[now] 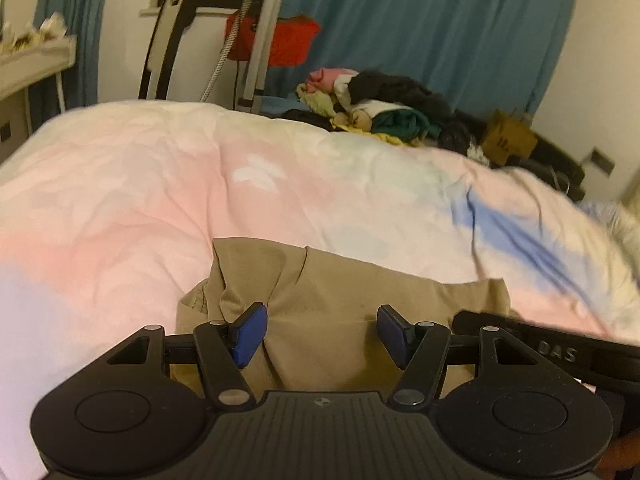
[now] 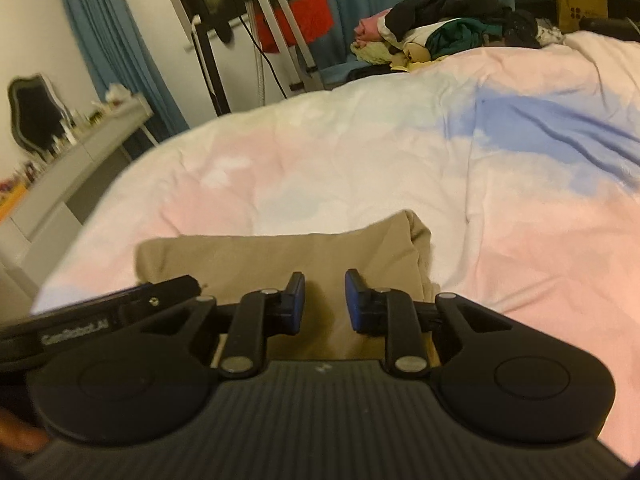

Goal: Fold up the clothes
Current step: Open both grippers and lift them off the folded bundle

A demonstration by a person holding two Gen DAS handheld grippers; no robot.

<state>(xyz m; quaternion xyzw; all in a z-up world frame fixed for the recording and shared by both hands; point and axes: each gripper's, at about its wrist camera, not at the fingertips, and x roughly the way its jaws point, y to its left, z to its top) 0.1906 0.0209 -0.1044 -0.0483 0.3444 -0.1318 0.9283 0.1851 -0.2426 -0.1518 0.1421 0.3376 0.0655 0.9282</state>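
Observation:
A tan folded garment lies on the pink, white and blue duvet just ahead of both grippers. My left gripper hovers over its near part with the blue pads wide apart and nothing pinched. Part of the other gripper's black body shows at the right. In the right wrist view the same garment sits under my right gripper. Its pads stand a narrow gap apart, with only the cloth below showing through. The left gripper's body shows at the left edge.
A pile of mixed clothes lies at the bed's far side by a blue curtain. A tripod, a red fabric item and a brown paper bag stand beyond. A grey dresser runs along the left.

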